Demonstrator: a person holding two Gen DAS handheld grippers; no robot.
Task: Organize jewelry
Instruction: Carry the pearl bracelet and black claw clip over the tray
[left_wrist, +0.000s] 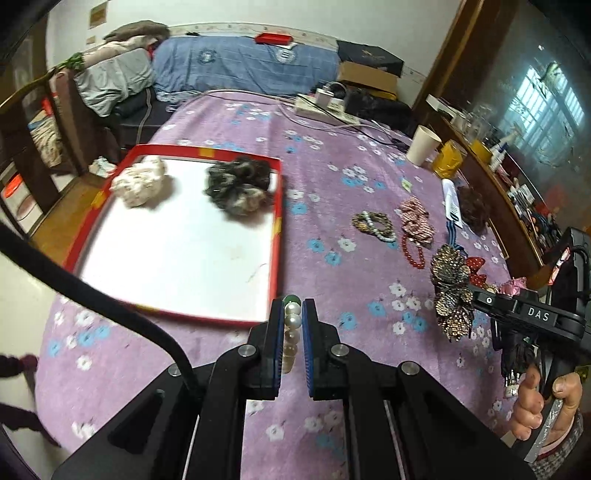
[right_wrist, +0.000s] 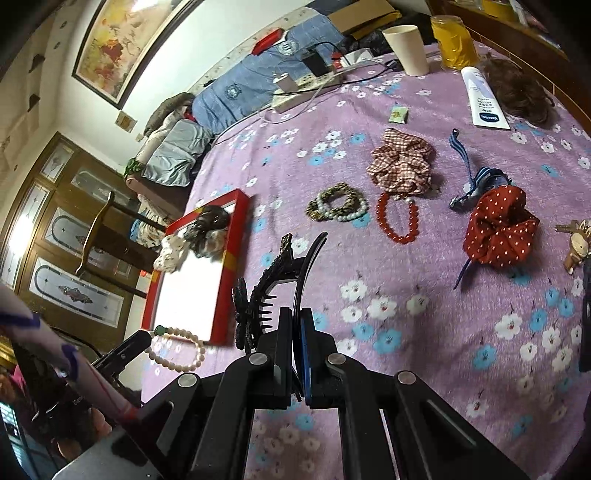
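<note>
Your left gripper (left_wrist: 293, 325) pinched on a glossy round-bead pearl bracelet (left_wrist: 290, 334) above the fuzzy purple floral blanket (left_wrist: 332, 206), your right gripper (right_wrist: 294, 332) clamped on a black toothed, beaded hair claw (right_wrist: 264, 291), red-rimmed white tray (left_wrist: 177, 240) holding two ruffled scrunchies.

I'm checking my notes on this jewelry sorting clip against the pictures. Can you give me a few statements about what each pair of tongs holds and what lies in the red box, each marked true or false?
1. The left tongs are shut on a pearl bracelet. True.
2. The right tongs are open and hold nothing. False: they are shut on a black hair claw.
3. The red box holds two scrunchies. True: a cream scrunchie and a dark scrunchie.
4. The red bead bracelet lies in the box. False: it lies on the purple floral cloth.
</note>
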